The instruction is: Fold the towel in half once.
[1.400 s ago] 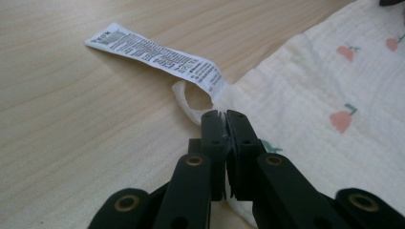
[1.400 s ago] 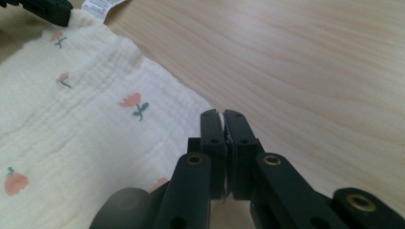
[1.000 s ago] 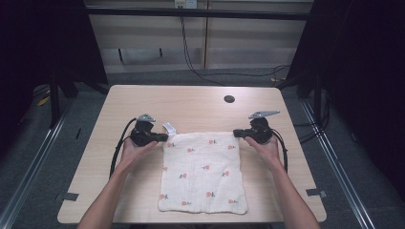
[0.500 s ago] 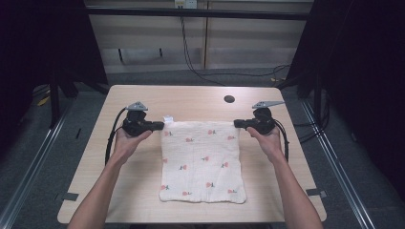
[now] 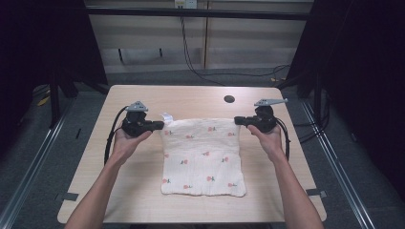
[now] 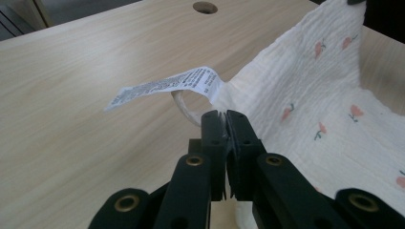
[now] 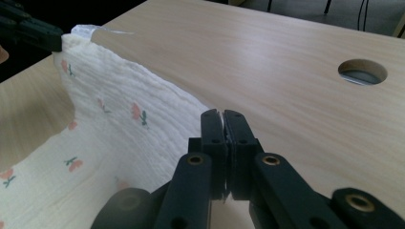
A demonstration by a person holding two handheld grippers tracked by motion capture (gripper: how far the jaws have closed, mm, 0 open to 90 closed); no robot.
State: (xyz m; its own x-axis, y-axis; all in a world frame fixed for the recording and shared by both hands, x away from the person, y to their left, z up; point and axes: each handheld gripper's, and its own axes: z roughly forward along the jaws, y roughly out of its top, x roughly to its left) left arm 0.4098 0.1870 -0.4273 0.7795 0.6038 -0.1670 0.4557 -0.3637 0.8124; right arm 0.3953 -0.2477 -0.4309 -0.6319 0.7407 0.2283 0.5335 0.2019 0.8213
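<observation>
A cream cloth [image 5: 203,155] printed with small red flowers lies on the wooden table [image 5: 191,98], its far edge lifted. My left gripper [image 5: 161,125] is shut on the cloth's far left corner [image 6: 239,95], right by a white care label [image 6: 162,87] and a loop. My right gripper [image 5: 237,121] is shut on the far right corner [image 7: 191,114]. The far edge hangs stretched between the two grippers, and the cloth's near part rests flat on the table. In the right gripper view the left gripper [image 7: 52,36] shows at the far end of the cloth [image 7: 95,129].
A round cable hole [image 5: 229,99] sits in the table top beyond the cloth. Bare table surrounds the cloth on all sides. Cables [image 5: 111,138] trail from both grippers. Dark floor and metal rails [image 5: 28,176] flank the table.
Both grippers have risen and moved away from me, carrying the cloth's far corners. The far edge now hangs off the table and the cloth is pulled longer.
</observation>
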